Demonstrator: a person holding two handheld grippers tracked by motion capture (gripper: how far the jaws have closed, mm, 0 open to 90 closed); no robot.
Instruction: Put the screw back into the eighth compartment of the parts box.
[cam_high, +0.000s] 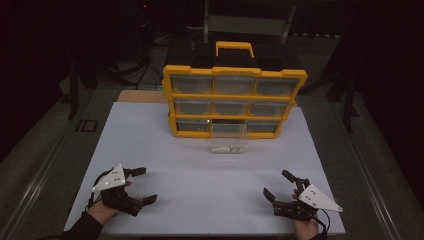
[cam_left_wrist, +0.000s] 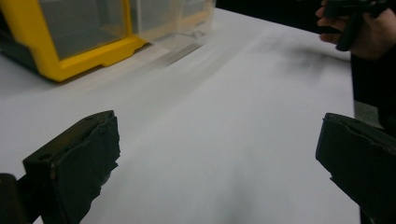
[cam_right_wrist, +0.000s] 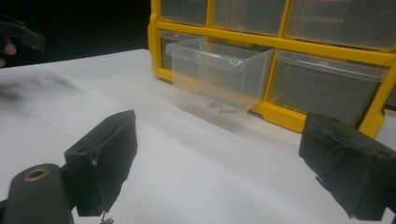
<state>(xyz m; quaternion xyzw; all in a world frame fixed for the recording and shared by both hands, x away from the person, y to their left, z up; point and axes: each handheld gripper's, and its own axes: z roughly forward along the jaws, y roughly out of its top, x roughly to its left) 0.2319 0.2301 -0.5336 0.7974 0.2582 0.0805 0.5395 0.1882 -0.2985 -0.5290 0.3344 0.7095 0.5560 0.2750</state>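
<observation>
A yellow organiser cabinet with clear drawers stands at the back of the white table. Its bottom middle drawer is pulled out toward me, and small dark parts lie on its floor. My left gripper rests near the table's front left, open, with nothing between its jaws. My right gripper rests near the front right, also open and empty. In the left gripper view the cabinet's corner is at the upper left. The right gripper view faces the drawer from a distance.
A yellow carry handle tops the cabinet. Dark floor and stands surround the table. A broad stretch of bare white surface lies between the grippers and the cabinet. The person's other hand is at the upper right of the left gripper view.
</observation>
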